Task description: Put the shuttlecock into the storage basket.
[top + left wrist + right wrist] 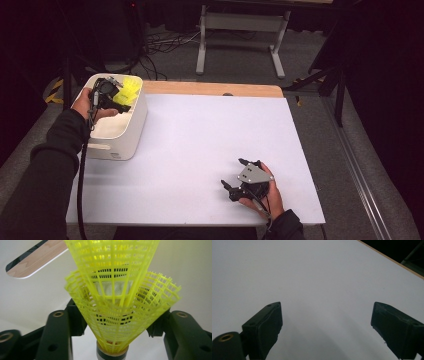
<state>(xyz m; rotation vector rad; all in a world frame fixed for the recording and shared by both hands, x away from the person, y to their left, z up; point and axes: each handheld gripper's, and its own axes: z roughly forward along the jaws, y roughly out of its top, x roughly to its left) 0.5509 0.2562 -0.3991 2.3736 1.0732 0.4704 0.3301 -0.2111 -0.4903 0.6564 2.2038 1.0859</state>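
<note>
1. Dark floor and cables surround a white table; a white bin stands at its left edge.
2. Over the bin, the left gripper has stacked yellow shuttlecocks between its jaws, pads at the mesh skirt; whether they still press, I cannot tell.
3. Feather-light, springy mesh that crushes easily; I'd judge the firm cork base below the jaws safer.
4. The right gripper rests spread, nothing between.
</note>
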